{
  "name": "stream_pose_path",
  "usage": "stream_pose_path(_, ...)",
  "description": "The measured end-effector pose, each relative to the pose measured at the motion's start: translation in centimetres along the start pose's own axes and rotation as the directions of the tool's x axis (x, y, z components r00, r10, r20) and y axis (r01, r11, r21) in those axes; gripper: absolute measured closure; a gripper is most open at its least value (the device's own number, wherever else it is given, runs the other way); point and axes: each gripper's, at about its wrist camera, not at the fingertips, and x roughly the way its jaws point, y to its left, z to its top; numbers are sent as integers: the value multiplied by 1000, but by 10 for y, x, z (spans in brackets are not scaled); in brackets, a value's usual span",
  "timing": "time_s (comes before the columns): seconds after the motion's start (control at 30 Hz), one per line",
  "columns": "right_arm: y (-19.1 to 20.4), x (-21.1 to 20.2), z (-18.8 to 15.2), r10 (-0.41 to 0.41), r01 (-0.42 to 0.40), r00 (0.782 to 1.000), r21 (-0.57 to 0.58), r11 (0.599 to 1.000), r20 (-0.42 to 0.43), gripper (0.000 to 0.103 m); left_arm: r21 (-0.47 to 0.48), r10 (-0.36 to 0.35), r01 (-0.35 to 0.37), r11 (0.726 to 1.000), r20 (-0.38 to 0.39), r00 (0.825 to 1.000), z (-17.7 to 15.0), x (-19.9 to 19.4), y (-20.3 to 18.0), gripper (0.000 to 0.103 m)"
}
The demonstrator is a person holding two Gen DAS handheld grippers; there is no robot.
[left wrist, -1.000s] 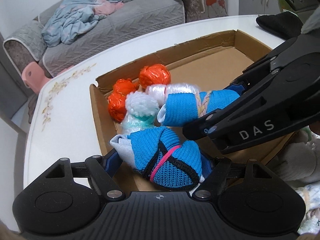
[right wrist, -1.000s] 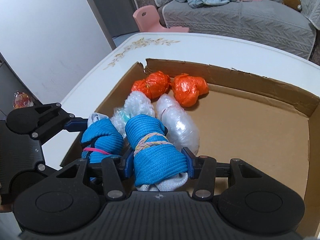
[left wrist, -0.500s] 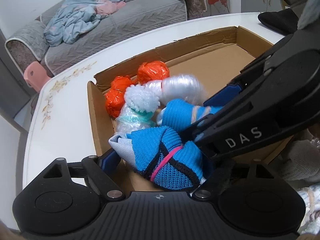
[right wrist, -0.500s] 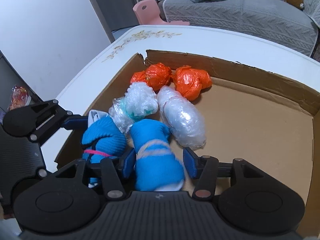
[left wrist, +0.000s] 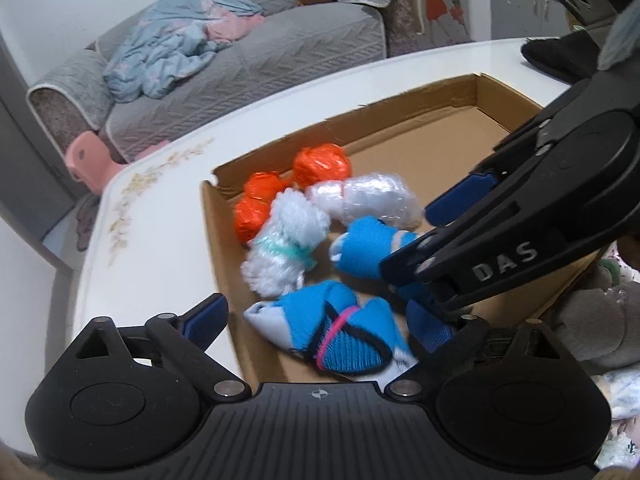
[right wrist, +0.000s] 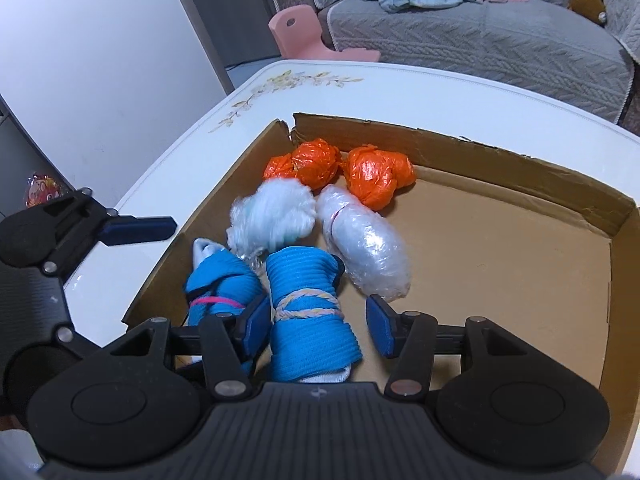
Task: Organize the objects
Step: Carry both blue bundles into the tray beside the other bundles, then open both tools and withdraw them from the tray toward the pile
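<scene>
A shallow cardboard box (left wrist: 408,120) (right wrist: 520,160) lies on a white table. In its left corner lie two orange bundles (right wrist: 340,168), two clear plastic bundles (right wrist: 364,248), and two blue rolled sock bundles. My left gripper (left wrist: 316,322) is open, with the pink-banded blue bundle (left wrist: 336,332) (right wrist: 218,284) lying loose between its fingers. My right gripper (right wrist: 316,320) is open around the blue bundle tied with pale cord (right wrist: 308,304) (left wrist: 364,248), which rests on the box floor. The right gripper also shows in the left wrist view (left wrist: 436,256).
The white table (left wrist: 152,216) has a floral-printed edge. A grey sofa (right wrist: 480,28) with heaped clothes and a pink stool (right wrist: 304,28) stand beyond it. A dark item (left wrist: 560,56) lies at the table's far right. More fabric items (left wrist: 600,328) lie right of the box.
Both grippers have opened and let go of their blue bundles, which now lie in the box. Both grippers have drawn back a little.
</scene>
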Motion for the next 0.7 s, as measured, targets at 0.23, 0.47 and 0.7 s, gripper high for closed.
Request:
stream_pose_path(0.23, 5, -7, 0, 12, -12, 1000, -21, 1000, 6, 53, -49, 21, -22, 999, -10, 1000, -6, -5, 8, 6)
stream_pose_path(0.47, 9, -10, 0, 8, -8, 1000, -32, 999, 7, 53, -160, 17, -21, 987, -25, 1000, -12, -11, 17, 6)
stream_pose_path(0.7, 9, -14, -5, 2, -2, 1000, -32, 999, 7, 52, -263, 22, -28, 964, -24, 999, -21, -19, 25, 6)
